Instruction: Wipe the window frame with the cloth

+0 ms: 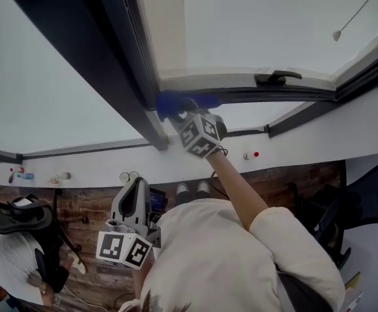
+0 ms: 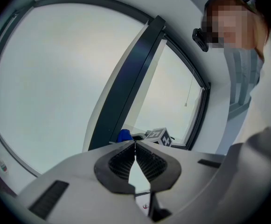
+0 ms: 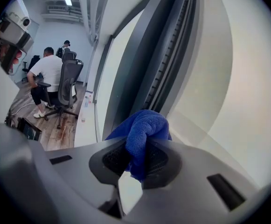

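Observation:
A blue cloth [image 3: 143, 133] is pinched in my right gripper [image 3: 136, 146], whose jaws are shut on it. In the head view the cloth [image 1: 171, 103] presses against the dark window frame [image 1: 134, 83] where the upright post meets the lower rail, with the right gripper [image 1: 183, 112] raised on an outstretched arm. My left gripper [image 1: 134, 203] hangs low by the body, away from the window. Its jaws are shut with nothing between them [image 2: 135, 147]. From the left gripper view the cloth [image 2: 124, 135] shows far off at the foot of the dark post [image 2: 130, 78].
A black window handle [image 1: 277, 78] sits on the rail right of the cloth. A white sill [image 1: 97, 168] carries small items. Office chairs [image 1: 6, 216] and a seated person [image 3: 46, 80] are on the wooden floor below. A blind cord [image 1: 358, 12] hangs at the right.

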